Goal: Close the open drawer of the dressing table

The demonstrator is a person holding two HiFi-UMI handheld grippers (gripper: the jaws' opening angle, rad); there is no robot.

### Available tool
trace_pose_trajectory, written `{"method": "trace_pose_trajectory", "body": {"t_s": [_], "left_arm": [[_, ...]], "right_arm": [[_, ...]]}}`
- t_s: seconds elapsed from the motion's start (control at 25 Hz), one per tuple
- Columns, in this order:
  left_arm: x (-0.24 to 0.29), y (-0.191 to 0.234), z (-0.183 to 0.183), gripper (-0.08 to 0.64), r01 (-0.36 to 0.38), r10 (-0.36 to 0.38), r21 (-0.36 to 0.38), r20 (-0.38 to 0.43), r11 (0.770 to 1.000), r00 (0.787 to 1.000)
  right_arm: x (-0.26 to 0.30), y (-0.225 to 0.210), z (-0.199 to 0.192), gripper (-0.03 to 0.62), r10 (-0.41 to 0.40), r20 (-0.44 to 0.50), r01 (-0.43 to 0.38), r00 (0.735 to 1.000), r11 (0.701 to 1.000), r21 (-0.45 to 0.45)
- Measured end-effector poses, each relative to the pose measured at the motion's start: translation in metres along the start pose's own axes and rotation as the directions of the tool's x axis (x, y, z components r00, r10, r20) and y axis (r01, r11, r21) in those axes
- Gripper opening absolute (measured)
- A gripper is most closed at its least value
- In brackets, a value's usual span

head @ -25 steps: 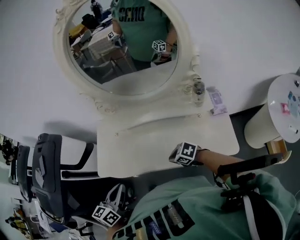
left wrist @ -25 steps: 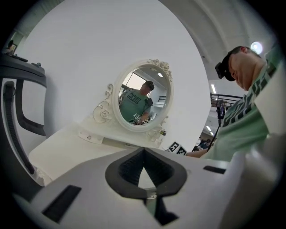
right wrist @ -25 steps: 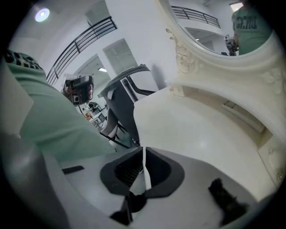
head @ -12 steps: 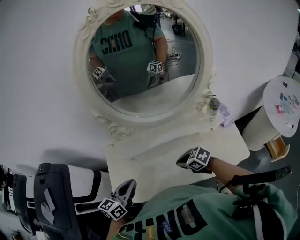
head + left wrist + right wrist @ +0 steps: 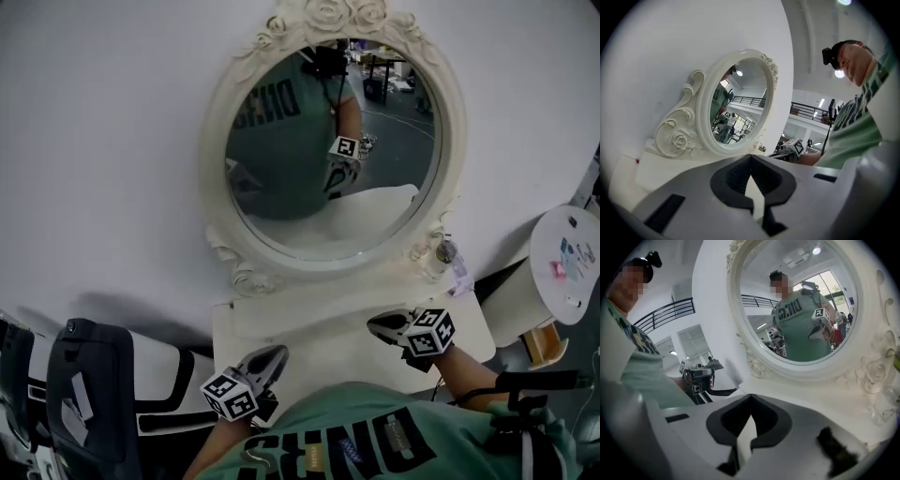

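Pushing: press drawer front squarely; it's hidden under worktop
Left hand-held gripper: closed, empty
Right hand-held gripper: closed, empty

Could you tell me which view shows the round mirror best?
The head view: the whole mirror faces the camera, carved frame included. The left gripper view sees it obliquely and narrowed; the right gripper view cuts off its top.

Shirt print: big dark letters, seemingly "SEND", at the near edge.
Dressing table mirror reflection: same letters reversed, blurred.
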State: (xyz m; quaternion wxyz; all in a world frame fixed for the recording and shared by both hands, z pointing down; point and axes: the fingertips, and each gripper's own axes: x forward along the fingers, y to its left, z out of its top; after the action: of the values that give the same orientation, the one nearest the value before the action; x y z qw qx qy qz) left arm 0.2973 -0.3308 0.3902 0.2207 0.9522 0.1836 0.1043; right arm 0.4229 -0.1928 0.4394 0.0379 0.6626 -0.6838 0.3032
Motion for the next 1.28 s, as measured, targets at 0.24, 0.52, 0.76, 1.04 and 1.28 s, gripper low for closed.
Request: {"method": "trace_pose_trajectory", "body": {"t_s": [0.24, 0.52, 0.76, 1.04, 1.28], "left_arm": [[0.051, -0.020, 0.005, 0.008, -0.074, 0.075, -0.021, 0.076, 0.997, 0.994], [0.071, -0.036, 0.006, 0.008, -0.097, 0.097, -0.004, 0.062, 0.995, 0.993], [0.059, -0.033, 0.010, 0.007, -0.110, 0.109, 0.010, 0.061, 0.994, 0.992], [0.048, -0.038, 0.005, 0.008, -0.107, 0.106, 0.008, 0.075, 0.994, 0.992], [0.032, -0.040, -0.003, 0.008, -0.122, 0.122, -0.001, 0.074, 0.992, 0.990]], "right_arm": [[-0.044, -0.054, 0.003, 0.012, 0.023, 0.008, -0.023, 1.000, 0.998, 0.056], [-0.049, -0.069, -0.009, 0.012, 0.033, 0.004, -0.033, 0.999, 0.999, 0.043], [-0.051, -0.061, -0.006, 0.012, 0.022, 0.010, -0.022, 1.000, 1.000, 0.011], [-0.053, -0.051, -0.009, 0.011, 0.017, -0.010, -0.017, 1.000, 1.000, -0.011], [-0.052, -0.036, -0.012, 0.011, 0.026, -0.020, -0.027, 0.999, 0.999, -0.041]]}}
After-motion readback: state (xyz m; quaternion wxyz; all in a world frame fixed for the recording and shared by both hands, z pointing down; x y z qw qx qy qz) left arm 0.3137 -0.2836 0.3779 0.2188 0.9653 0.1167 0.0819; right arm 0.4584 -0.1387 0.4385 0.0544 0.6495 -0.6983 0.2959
